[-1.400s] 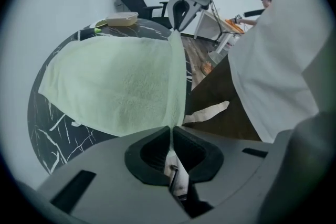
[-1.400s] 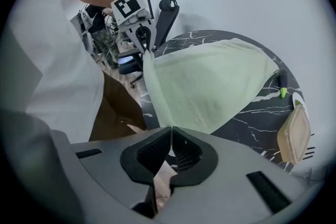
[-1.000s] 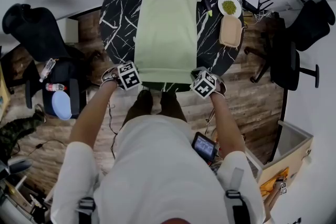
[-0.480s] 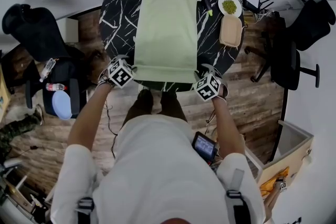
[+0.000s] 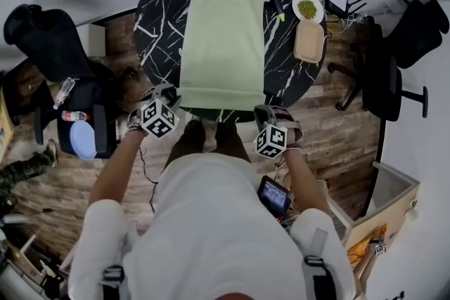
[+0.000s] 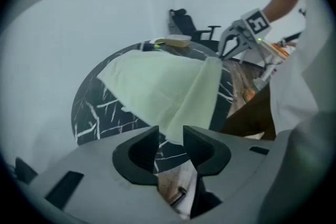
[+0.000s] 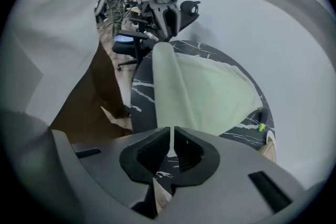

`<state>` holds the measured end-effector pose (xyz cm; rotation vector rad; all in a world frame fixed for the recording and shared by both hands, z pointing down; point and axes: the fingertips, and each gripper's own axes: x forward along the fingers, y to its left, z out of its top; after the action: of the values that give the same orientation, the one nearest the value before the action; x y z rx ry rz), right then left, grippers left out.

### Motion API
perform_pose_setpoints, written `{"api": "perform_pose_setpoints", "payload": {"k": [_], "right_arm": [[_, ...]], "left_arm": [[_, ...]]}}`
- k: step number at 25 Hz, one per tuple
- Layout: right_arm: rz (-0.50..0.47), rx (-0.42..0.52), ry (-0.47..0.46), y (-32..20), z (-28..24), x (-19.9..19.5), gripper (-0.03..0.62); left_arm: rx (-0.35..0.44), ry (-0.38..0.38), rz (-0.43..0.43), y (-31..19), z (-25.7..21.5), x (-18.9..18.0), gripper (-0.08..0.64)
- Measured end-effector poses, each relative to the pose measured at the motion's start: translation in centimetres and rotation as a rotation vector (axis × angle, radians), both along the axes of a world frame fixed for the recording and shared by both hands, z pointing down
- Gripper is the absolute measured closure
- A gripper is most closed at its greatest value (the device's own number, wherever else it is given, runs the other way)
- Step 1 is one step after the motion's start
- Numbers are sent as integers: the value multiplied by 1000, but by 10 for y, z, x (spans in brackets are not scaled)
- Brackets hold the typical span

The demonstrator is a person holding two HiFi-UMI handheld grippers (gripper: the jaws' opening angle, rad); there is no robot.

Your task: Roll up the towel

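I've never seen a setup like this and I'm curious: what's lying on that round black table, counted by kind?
towel: 1
plate: 1
beige tray: 1
pen: 1
Total: 4

Soft, even indoor light; heavy fisheye warp, dark-cornered gripper views, blurry near foreground.

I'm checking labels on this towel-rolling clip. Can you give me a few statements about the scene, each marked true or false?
The towel lies on a round black marble table. True.
The fingers of the right gripper stand wide apart. False: they are shut on the towel's near edge.
A white plate holding something green sits on the table. True.
The towel is fully rolled up. False: most of it lies flat.
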<state>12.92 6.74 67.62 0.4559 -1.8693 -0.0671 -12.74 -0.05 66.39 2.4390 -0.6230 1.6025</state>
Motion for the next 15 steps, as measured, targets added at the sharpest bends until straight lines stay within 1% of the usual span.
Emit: {"api": "perform_pose_setpoints", "payload": {"k": [2, 3, 4, 5, 9, 12, 15], "right_arm": [[-24, -29, 20, 10, 10, 0, 569], [-25, -38, 27, 12, 15, 1, 551], [-23, -45, 31, 12, 18, 1, 539], [-21, -52, 34, 11, 21, 1, 531], [-13, -85, 44, 7, 31, 5, 517], [-8, -109, 47, 8, 37, 7, 515], [-3, -125, 50, 7, 42, 6, 515]], "left_arm": [[16, -27, 184, 27, 1, 22, 409], [19, -54, 260, 40, 6, 29, 395], [14, -79, 303, 49, 14, 32, 394], [3, -97, 314, 55, 23, 32, 394], [-48, -136, 285, 54, 46, 27, 394], [-75, -142, 287, 50, 52, 26, 394], [-100, -148, 307, 50, 58, 27, 394]]}}
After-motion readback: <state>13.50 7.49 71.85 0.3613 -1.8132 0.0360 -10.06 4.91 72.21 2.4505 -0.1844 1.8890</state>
